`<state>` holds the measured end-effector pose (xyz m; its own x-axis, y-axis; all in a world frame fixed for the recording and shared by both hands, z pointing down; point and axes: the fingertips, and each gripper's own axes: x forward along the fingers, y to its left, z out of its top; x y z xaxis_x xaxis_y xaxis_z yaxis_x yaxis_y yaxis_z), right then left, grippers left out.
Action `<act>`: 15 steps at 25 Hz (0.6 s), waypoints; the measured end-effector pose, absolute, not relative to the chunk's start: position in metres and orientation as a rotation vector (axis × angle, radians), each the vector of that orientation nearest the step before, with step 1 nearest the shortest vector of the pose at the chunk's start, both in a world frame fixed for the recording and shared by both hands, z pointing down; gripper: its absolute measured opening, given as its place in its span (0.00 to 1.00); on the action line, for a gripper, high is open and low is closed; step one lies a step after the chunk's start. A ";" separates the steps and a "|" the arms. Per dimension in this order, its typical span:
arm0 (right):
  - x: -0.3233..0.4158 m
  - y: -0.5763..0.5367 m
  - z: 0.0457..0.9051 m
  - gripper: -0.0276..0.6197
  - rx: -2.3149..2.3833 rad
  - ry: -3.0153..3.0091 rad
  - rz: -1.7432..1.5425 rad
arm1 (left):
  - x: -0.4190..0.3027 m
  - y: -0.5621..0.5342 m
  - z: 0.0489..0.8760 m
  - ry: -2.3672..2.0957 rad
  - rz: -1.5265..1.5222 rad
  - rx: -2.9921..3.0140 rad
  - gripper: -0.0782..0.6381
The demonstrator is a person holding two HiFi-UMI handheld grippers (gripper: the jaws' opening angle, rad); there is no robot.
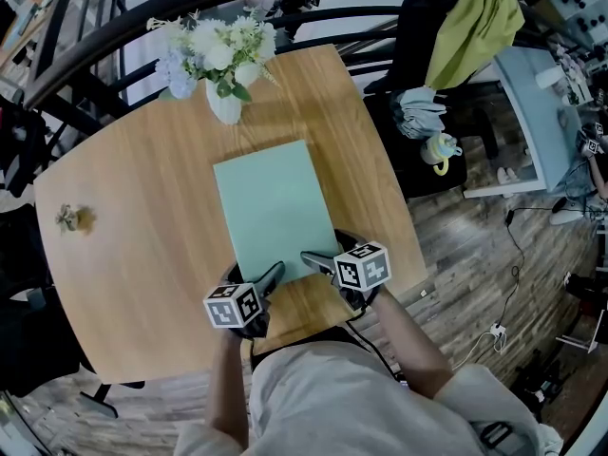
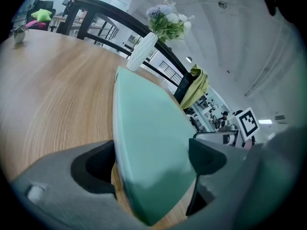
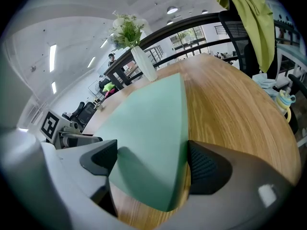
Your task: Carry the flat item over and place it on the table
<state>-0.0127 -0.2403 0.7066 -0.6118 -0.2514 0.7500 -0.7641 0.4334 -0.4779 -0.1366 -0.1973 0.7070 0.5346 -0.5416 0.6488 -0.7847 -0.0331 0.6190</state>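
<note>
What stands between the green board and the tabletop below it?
Nothing visible: bare table lies under the board, gripped by the left hand-held gripper and right hand-held gripper. The flower vase stands beyond its far edge.

This looks like an open-plan office on a raised level: a black railing (image 1: 190,12) curves behind the wooden counter (image 1: 142,207), which carries a vase of flowers (image 1: 224,60). A black office chair (image 1: 418,36) draped with a yellow-green garment (image 1: 480,17) stands by a pale desk (image 1: 527,112). Cables (image 1: 518,245) trail over the plank floor (image 1: 475,255), and strip lights (image 3: 52,56) line the ceiling.
</note>
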 end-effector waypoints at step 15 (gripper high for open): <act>-0.018 -0.247 0.720 0.77 0.840 -2.071 1.107 | -0.140 -0.201 0.721 -1.103 0.335 1.703 0.80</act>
